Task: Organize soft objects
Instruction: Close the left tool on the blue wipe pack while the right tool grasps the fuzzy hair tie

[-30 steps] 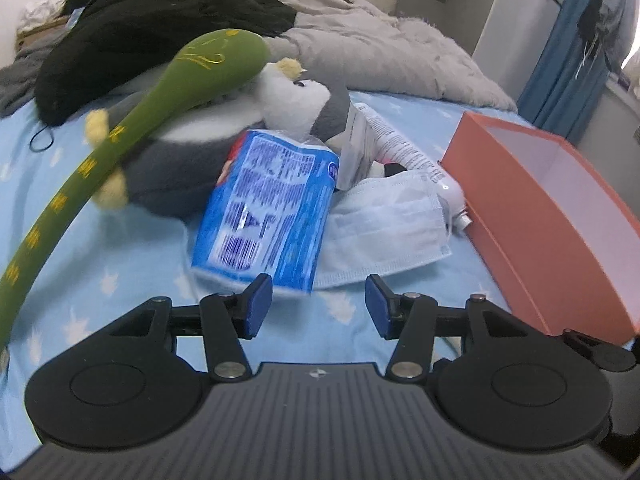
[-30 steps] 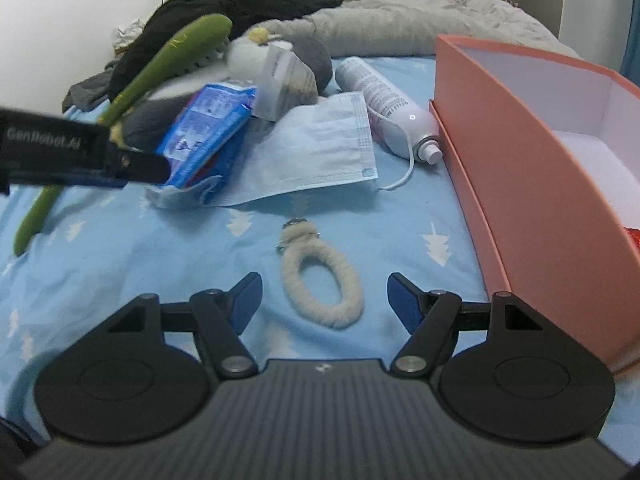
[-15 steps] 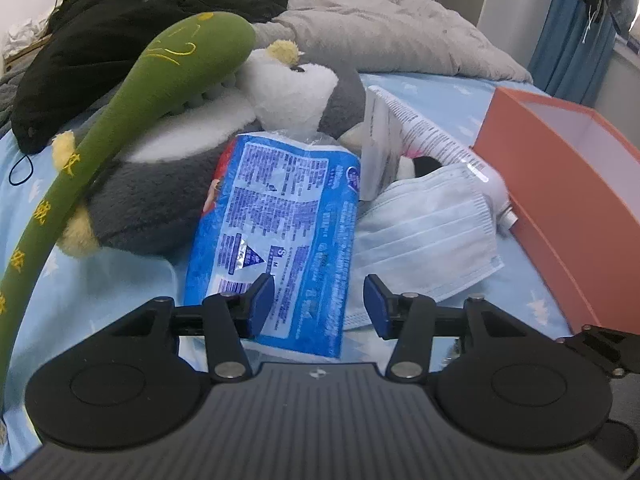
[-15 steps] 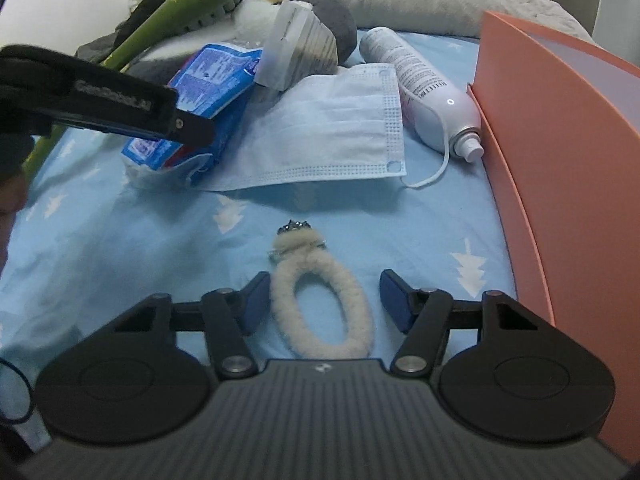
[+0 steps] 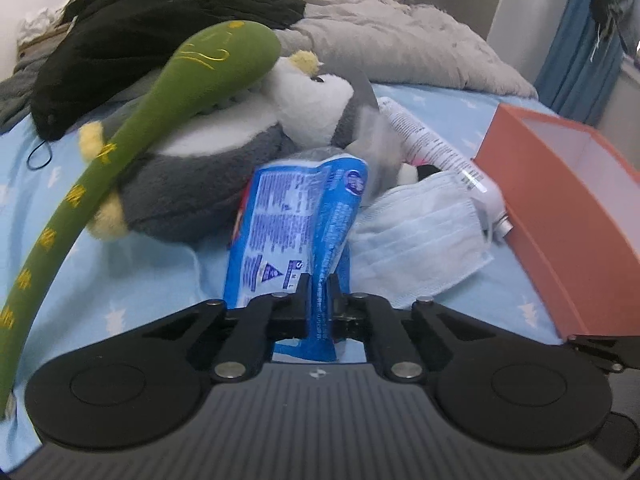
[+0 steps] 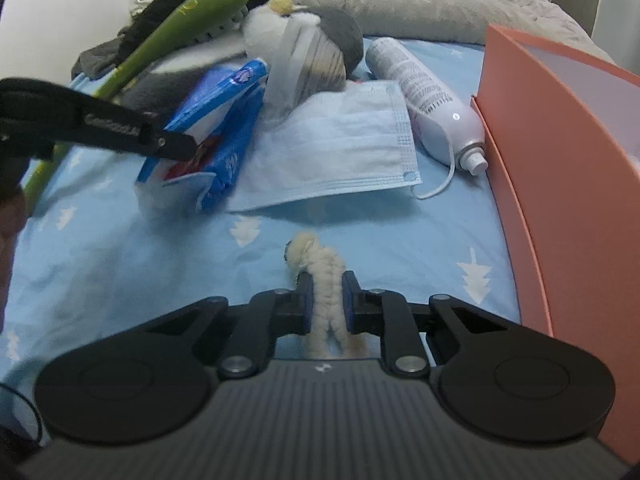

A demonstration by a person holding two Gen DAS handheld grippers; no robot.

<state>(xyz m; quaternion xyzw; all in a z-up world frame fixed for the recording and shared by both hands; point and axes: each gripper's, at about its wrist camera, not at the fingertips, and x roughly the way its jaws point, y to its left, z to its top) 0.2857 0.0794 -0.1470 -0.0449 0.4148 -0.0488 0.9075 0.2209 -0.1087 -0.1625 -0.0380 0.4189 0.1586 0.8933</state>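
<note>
On the bed (image 5: 120,292), covered by a blue sheet with white trees, both grippers have just been closing, each with something between its fingers. The left gripper (image 5: 319,300) is clenched on the near end of a blue plastic packet (image 5: 288,224), which lies propped against a grey and white plush toy (image 5: 208,176) and beside a face mask (image 5: 416,240). The right gripper (image 6: 325,300) is clamped on a fluffy cream hair tie (image 6: 326,280), squeezing its loop flat; it lies alone on the sheet, near the orange box (image 6: 568,200).

The packet looks light and crinkly, and its film is probably slippery, so a pinch on the pleated end should hold better than one on the smooth face; it may sag or swing when lifted. The hair tie is soft, nearly weightless and fuzzy, so it should stay put wherever it is pinched, and it cannot be hurt by squeezing. The open box, just to the right, seems the likely place for both.
</note>
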